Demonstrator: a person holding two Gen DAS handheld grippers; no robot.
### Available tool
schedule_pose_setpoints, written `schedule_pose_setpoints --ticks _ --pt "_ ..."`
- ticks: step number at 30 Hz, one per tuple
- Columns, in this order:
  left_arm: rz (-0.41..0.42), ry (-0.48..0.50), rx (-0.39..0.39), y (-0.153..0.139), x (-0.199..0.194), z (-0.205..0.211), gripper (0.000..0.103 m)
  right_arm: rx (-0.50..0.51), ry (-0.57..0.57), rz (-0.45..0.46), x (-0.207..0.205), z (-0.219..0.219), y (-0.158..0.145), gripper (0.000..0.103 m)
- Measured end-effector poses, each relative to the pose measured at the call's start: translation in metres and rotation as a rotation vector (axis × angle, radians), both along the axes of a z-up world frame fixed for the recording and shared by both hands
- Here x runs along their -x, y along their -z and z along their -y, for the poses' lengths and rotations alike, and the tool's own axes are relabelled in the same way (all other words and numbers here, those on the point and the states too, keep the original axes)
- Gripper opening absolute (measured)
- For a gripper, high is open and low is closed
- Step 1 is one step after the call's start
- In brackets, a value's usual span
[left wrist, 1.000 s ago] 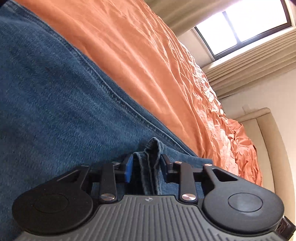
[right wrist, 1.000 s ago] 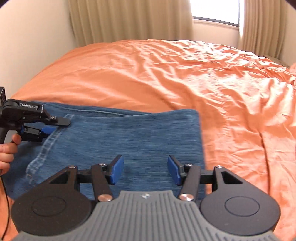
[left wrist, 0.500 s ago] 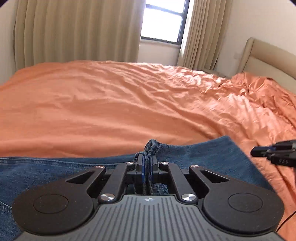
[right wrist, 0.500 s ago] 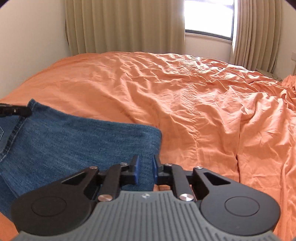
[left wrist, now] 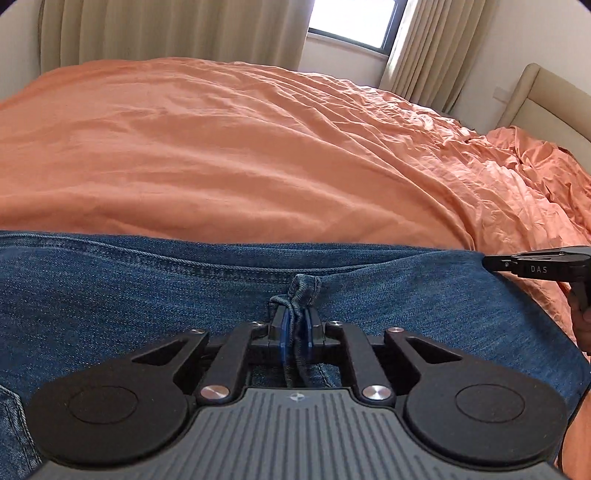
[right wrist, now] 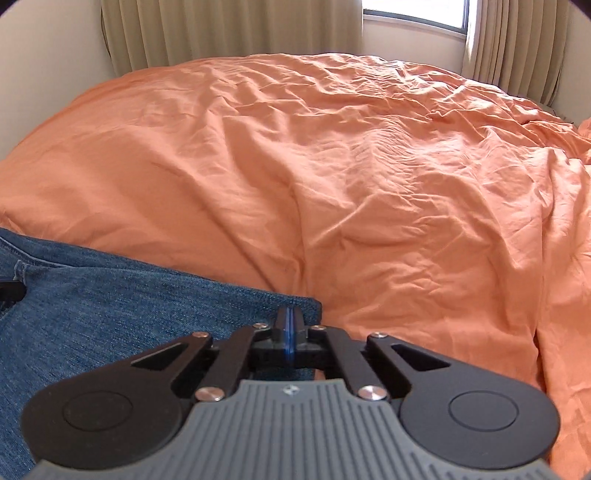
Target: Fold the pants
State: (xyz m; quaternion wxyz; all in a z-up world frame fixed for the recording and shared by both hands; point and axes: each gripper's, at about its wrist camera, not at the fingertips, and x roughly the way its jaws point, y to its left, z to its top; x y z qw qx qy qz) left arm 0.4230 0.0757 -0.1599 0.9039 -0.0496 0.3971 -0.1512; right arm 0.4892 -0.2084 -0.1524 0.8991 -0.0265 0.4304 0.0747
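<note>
Blue denim pants point(left wrist: 147, 295) lie folded on the orange bed cover, also seen in the right wrist view point(right wrist: 110, 314). My left gripper point(left wrist: 295, 325) is shut on a bunched fold of the pants near their far edge. My right gripper point(right wrist: 290, 328) is fully shut over the pants' right corner; no cloth shows between its pads, so I cannot tell whether it holds any. The right gripper also shows in the left wrist view point(left wrist: 535, 267) at the pants' right edge.
The orange bed cover point(right wrist: 369, 166) stretches wide and wrinkled beyond the pants. Beige curtains point(left wrist: 166, 29) and a window point(left wrist: 354, 22) stand behind the bed. A beige headboard point(left wrist: 546, 99) is at the far right.
Both grippers went from open to shut: the left on a fold of the pants, the right over the right corner. The left wrist view swung level.
</note>
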Motion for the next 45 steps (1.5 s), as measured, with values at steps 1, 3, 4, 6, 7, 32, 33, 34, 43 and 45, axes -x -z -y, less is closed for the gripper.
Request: schedule_pose_setpoints --ticks 1,3,4,6,7,32,33,34,43,45 --pt "0.004 -0.005 0.002 -0.004 0.002 0.000 0.020 0.003 -0.008 0.011 0.007 -0.001 -0.008 0.000" --pt "0.024 -0.029 -0.013 -0.015 0.013 0.001 0.025 -0.024 -0.030 0.014 0.026 0.001 -0.022 0.000" --pt "0.041 -0.032 -0.014 -0.021 0.021 0.001 0.027 -0.026 -0.035 0.018 0.038 0.002 -0.027 0.000" --pt "0.048 -0.024 0.005 -0.032 0.038 0.002 0.027 -0.021 -0.058 0.034 0.069 0.002 -0.038 0.000" --pt "0.042 -0.002 0.016 -0.036 0.046 0.003 0.027 -0.022 -0.070 0.046 0.084 0.003 -0.042 0.000" --pt "-0.095 -0.064 -0.041 -0.010 0.122 0.011 0.032 -0.013 -0.086 0.095 0.211 0.003 -0.009 0.000" --pt "-0.085 -0.064 -0.039 -0.016 0.125 0.008 0.032 -0.012 -0.097 0.121 0.213 0.002 -0.019 0.000" --pt "-0.069 -0.070 -0.036 -0.023 0.130 0.004 0.032 -0.014 -0.113 0.145 0.216 0.001 -0.030 0.000" --pt "0.036 -0.251 0.061 -0.086 0.177 -0.092 0.058 0.006 -0.408 0.180 0.201 -0.075 -0.103 0.018" --pt "0.073 -0.353 0.076 -0.092 0.187 -0.123 0.060 0.006 -0.467 0.171 0.194 -0.096 -0.109 0.023"
